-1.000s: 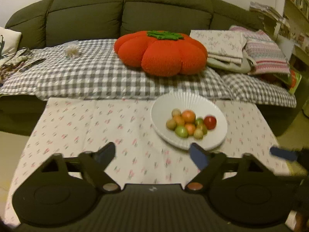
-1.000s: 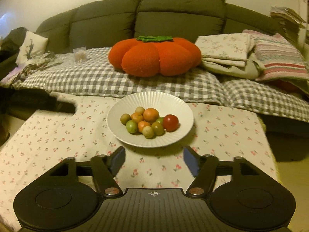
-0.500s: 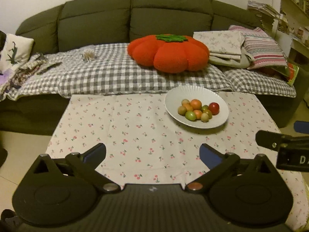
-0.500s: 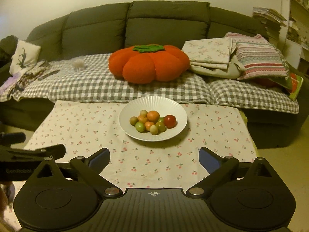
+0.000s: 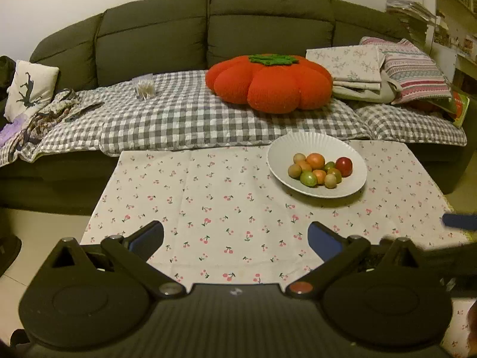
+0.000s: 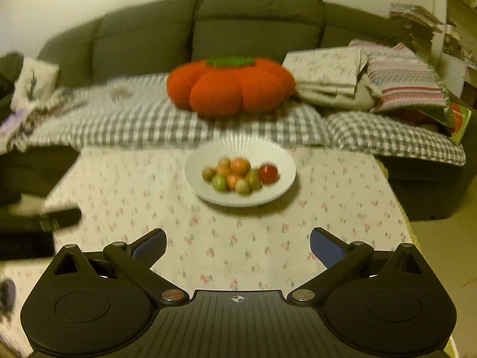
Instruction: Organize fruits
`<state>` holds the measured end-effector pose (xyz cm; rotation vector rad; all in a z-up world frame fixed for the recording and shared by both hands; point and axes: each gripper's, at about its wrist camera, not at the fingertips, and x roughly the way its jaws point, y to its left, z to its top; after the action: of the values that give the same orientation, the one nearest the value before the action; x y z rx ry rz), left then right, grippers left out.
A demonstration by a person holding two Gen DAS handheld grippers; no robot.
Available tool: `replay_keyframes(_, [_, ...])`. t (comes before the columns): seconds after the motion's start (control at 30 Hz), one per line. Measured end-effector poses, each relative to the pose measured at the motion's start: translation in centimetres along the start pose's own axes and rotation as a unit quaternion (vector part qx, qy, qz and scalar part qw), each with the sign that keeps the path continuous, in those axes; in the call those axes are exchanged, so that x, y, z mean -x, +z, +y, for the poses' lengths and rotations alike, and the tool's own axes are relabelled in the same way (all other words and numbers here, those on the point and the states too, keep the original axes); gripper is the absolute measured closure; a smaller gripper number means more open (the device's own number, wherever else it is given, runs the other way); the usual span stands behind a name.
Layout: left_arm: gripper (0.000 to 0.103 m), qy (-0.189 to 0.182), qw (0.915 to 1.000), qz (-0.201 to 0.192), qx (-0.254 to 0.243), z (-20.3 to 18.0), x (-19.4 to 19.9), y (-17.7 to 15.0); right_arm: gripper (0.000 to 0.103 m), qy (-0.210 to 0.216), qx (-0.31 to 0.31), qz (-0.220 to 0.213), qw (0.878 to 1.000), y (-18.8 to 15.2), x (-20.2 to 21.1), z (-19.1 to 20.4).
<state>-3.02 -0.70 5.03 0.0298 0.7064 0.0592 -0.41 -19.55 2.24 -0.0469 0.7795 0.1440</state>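
Observation:
A white ribbed plate point(image 5: 351, 155) point(image 6: 280, 164) sits on the cherry-print tablecloth point(image 5: 214, 203) point(image 6: 149, 197), toward the sofa side. On it lies a heap of small fruits point(image 5: 319, 170) point(image 6: 238, 176): orange, green and tan ones, with one red fruit point(image 5: 343, 166) point(image 6: 267, 173) at the right. My left gripper point(image 5: 235, 235) is open over the near part of the cloth, well short of the plate, with nothing between its fingers. My right gripper point(image 6: 238, 240) is also open and empty, straight in front of the plate; its view is blurred.
A dark green sofa point(image 5: 155, 38) with a grey checked cover point(image 5: 184, 116) runs behind the table. On it lie an orange pumpkin cushion point(image 5: 268, 83), folded linens point(image 5: 351, 68) and a striped pillow point(image 5: 414, 71). The right gripper's blue tip point(image 5: 459, 220) shows at the left view's right edge.
Both grippers have drawn back from the plate, which now looks smaller and farther. Both pairs of jaws have spread wider. The fruits have stayed in place on the plate.

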Motion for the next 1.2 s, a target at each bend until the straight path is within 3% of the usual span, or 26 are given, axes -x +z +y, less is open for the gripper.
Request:
replay_keyframes(0.2, [0.001, -0.009, 0.9999, -0.006, -0.004, -0.6, 0.1, 0.1, 0.000, 0.012, -0.036, 0.032, 0.999, -0.7, -0.9, -0.6])
replay_keyframes(0.4, [0.001, -0.013, 0.9999, -0.006, -0.009, -0.9, -0.1, 0.2, 0.000, 0.001, -0.041, -0.015, 0.999, 0.5, 0.7, -1.6])
replay_keyframes(1.2, [0.001, -0.032, 0.9995, 0.003, -0.006, -0.9, -0.5, 0.1, 0.000, 0.001, -0.042, -0.031, 0.999, 0.8, 1.5, -1.7])
